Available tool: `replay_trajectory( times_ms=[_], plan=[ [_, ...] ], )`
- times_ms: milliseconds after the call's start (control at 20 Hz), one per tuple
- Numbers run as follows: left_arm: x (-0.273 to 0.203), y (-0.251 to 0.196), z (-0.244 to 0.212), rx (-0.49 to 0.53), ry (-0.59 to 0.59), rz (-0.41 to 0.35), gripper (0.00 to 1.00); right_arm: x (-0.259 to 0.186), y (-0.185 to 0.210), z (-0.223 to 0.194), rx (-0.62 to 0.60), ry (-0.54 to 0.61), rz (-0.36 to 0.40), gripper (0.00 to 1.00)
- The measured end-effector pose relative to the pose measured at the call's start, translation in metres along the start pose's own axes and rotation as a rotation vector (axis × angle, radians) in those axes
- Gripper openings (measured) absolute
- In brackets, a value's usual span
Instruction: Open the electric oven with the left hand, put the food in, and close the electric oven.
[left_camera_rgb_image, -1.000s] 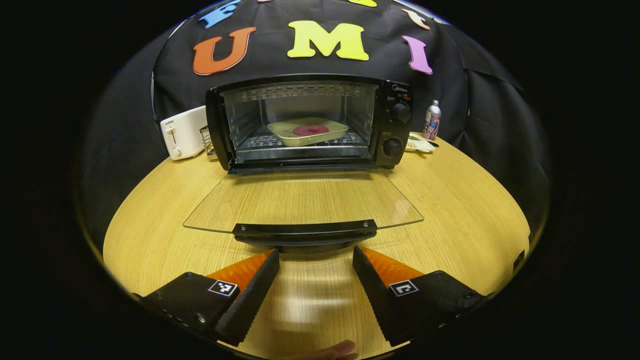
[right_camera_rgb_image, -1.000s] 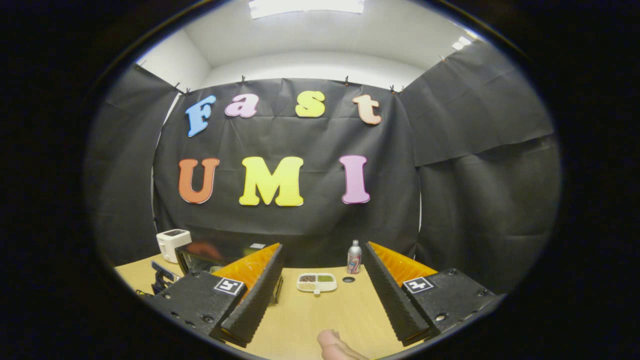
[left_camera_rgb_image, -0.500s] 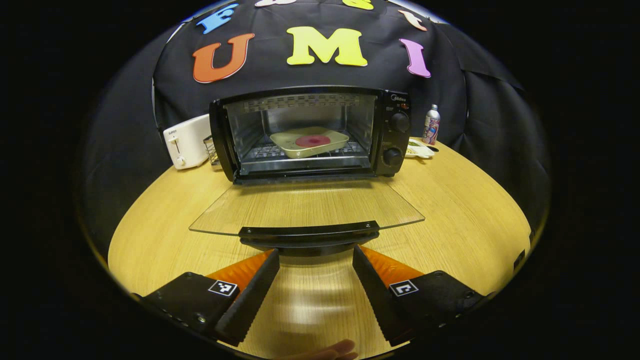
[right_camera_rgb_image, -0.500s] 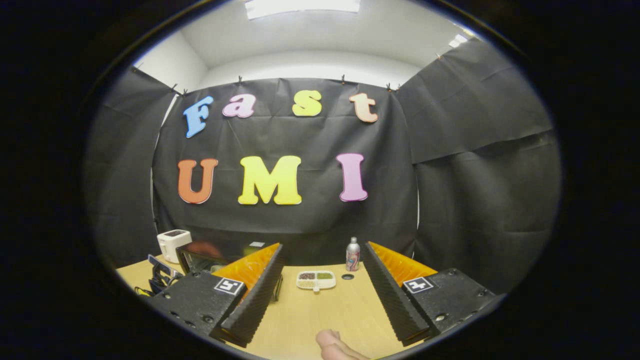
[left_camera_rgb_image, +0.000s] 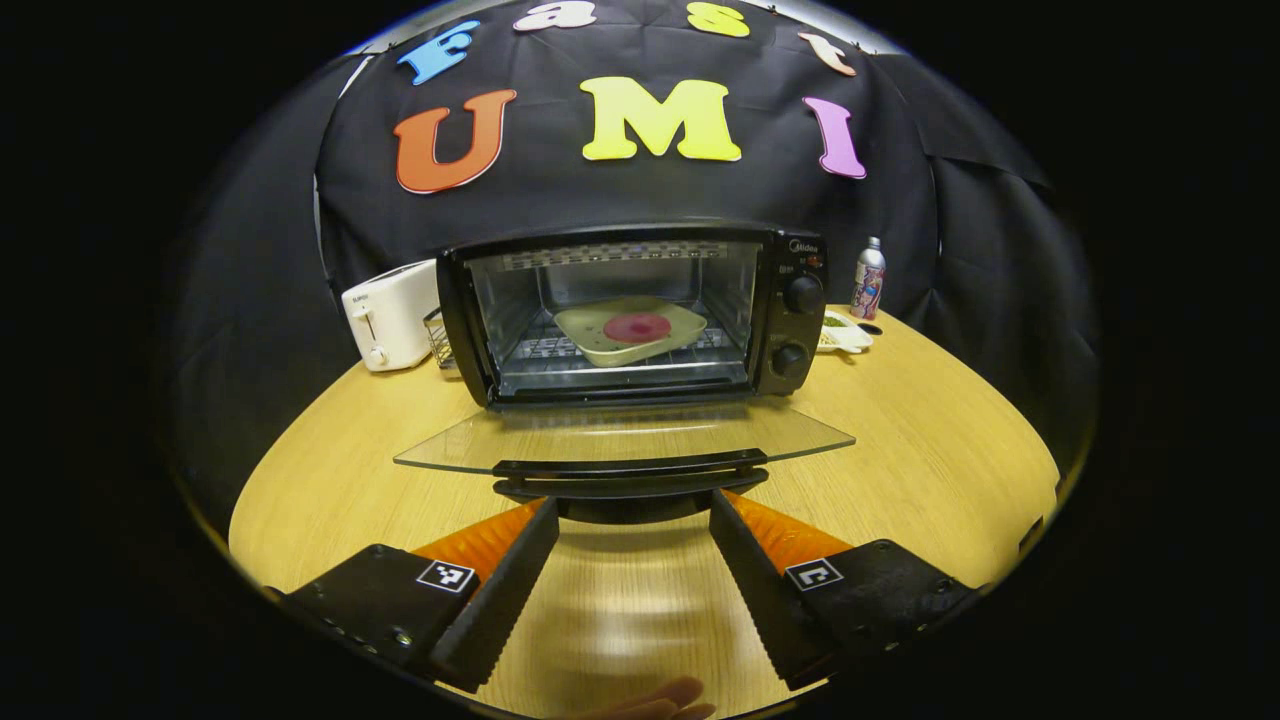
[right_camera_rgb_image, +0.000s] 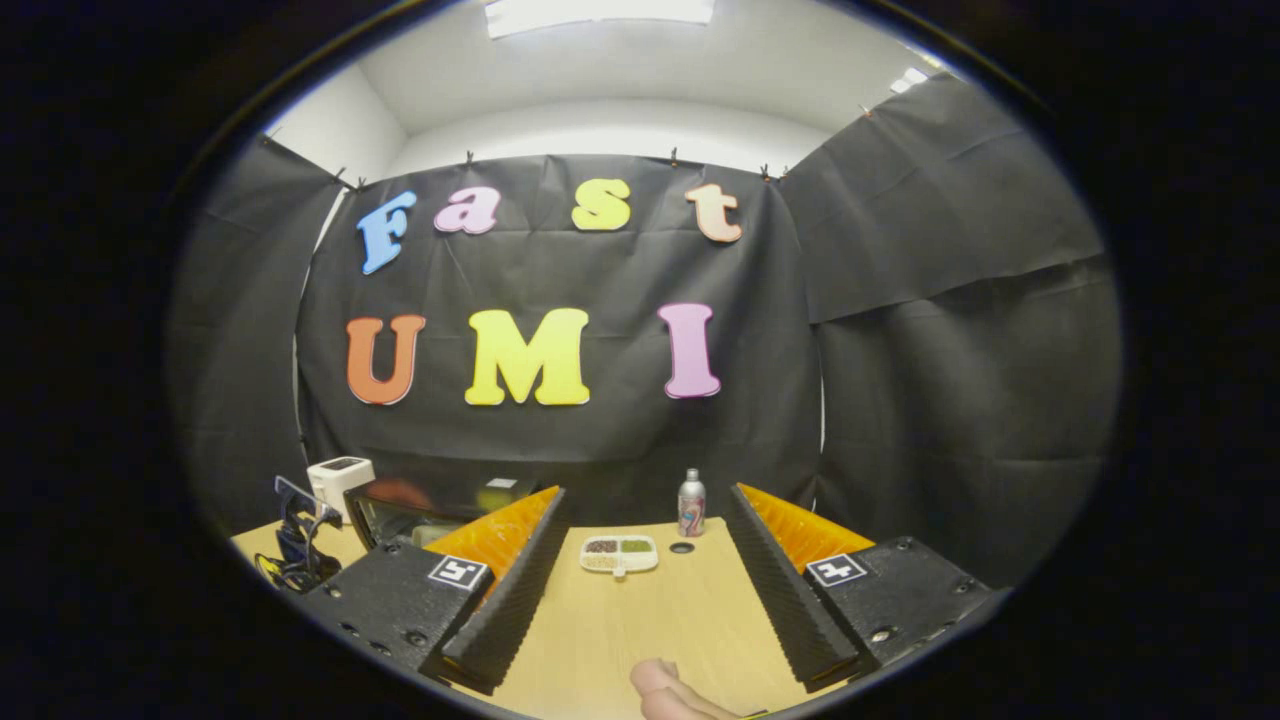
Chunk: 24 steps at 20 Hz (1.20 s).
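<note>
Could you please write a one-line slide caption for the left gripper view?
Open hand-held gripper at the lowered oven door's handle, food tray inside the oven.

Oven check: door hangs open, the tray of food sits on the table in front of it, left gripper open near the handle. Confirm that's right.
Not quite. In the left gripper view the tray of food sits inside the oven on its rack, not on the table. The rest holds: the door hangs open and the left gripper is open near the handle.

A round wooden tabletop (left_camera_rgb_image: 900, 470) stands in a booth hung with creased black cloth (right_camera_rgb_image: 950, 300) clipped along its top edge, with a white wall (right_camera_rgb_image: 620, 125) above it and a bright ceiling light (right_camera_rgb_image: 600, 10) overhead.
</note>
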<state>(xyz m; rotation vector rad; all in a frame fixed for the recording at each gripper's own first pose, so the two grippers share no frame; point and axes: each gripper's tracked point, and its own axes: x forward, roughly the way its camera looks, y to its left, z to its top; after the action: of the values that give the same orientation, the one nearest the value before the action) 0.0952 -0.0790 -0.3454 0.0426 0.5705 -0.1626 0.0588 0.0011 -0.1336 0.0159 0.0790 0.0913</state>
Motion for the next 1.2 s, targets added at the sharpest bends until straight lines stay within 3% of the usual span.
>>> replay_trajectory(
  times_ms=[450,500,550,850,1050,1200],
  plan=[
    [0.007,0.007,0.064,0.023,-0.124,0.004,0.99,-0.025,-0.004,0.006,0.01,-0.008,0.019,0.96],
    [0.009,0.008,0.071,0.021,-0.14,0.006,0.98,-0.026,-0.006,0.005,0.01,-0.005,0.018,1.0],
    [0.011,0.008,0.079,0.017,-0.154,0.007,0.98,-0.026,-0.007,0.006,0.009,-0.003,0.015,0.96],
    [0.017,0.011,0.116,-0.047,-0.267,-0.026,0.97,-0.038,0.002,0.019,0.007,0.006,0.04,0.96],
    [-0.01,0.026,0.125,-0.066,-0.3,0.007,0.97,-0.056,0.003,0.022,-0.001,0.011,0.047,1.0],
    [-0.041,0.026,0.131,-0.099,-0.332,-0.007,0.97,-0.069,0.002,0.022,0.028,0.017,0.038,0.96]
  ],
)
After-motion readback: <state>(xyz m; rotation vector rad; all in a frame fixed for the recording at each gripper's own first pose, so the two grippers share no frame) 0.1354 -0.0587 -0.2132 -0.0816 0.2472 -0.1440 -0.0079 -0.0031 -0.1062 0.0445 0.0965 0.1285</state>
